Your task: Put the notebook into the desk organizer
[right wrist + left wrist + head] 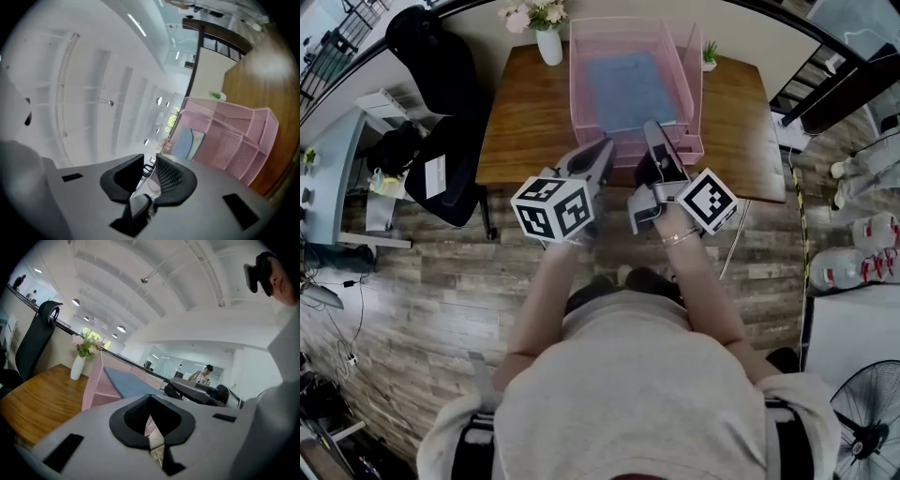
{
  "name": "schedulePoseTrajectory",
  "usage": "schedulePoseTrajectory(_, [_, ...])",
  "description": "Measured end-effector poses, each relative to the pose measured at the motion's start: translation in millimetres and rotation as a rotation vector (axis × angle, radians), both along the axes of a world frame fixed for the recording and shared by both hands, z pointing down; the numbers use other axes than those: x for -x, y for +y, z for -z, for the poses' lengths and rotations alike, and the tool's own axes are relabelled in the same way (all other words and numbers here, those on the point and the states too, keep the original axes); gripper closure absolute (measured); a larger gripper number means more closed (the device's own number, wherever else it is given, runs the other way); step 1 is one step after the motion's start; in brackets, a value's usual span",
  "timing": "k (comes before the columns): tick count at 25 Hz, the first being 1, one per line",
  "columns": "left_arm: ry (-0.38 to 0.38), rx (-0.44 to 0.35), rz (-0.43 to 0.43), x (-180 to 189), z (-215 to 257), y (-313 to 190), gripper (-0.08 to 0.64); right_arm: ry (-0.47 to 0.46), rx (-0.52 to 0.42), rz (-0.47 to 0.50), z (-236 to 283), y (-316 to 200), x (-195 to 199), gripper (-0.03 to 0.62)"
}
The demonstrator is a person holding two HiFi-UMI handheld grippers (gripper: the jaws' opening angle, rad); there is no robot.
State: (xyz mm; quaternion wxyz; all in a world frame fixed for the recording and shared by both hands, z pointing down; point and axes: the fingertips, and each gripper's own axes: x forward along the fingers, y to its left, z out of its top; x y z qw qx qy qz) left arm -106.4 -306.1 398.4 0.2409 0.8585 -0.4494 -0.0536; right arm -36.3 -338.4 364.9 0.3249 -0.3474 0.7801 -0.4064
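One blue notebook lies flat inside the pink desk organizer, in its large open section. No gripper touches it. The organizer's smaller mesh compartments run along the edge nearest the person. The organizer stands toward the back of a brown wooden table.

Both grippers are held up in front of the organizer's near edge, pointing toward it. The left gripper is just beside the organizer's near left corner. Its own view shows its dark pads pressed together at the tips, with nothing between them. The right gripper overlaps the organizer's near rim in the head view; it is not clear whether it touches the rim. Its own view shows its two pads spread apart with a clear gap between them, and nothing in that gap. Each gripper carries a cube with black-and-white square markers, and the person's bare forearms reach forward behind them.

A white vase of pale flowers stands at the table's back, left of the organizer. A small green plant sits at the back, right of it. A black office chair stands left of the table on a wood-plank floor.
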Motion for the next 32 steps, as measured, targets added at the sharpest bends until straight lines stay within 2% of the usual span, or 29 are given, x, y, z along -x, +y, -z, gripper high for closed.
schedulePoseTrajectory(6, [-0.001, -0.049, -0.028, -5.7, 17.7, 4.7, 0.549, 0.227, -0.153, 0.000, 22.9, 12.5, -2.6, 0.543])
schedulePoseTrajectory(10, [-0.042, -0.093, -0.046, -9.5, 29.6, 10.2, 0.549, 0.438, -0.278, 0.000, 34.9, 21.9, 1.9, 0.574])
schedulePoseTrajectory(14, [-0.040, -0.115, -0.080, -16.5, 36.0, 15.3, 0.549, 0.587, -0.357, -0.019, 40.7, 28.8, 1.8, 0.588])
schedulePoseTrajectory(18, [-0.084, -0.154, -0.125, -24.9, 41.4, 20.0, 0.549, 0.758, -0.456, -0.054, 47.4, 38.2, 2.3, 0.589])
schedulePoseTrajectory(22, [-0.119, -0.188, -0.155, -30.5, 45.3, 24.3, 0.549, 0.860, -0.515, -0.050, 49.7, 46.1, 9.4, 0.589])
schedulePoseTrajectory(26, [-0.166, -0.192, -0.154, -30.3, 42.3, 25.4, 0.548, 0.920, -0.511, -0.046, 41.0, 51.5, 12.7, 0.589])
schedulePoseTrajectory(32, [-0.266, -0.180, -0.186, -35.4, 33.3, 26.1, 0.549, 0.989, -0.513, 0.027, 26.7, 57.4, 21.0, 0.589])
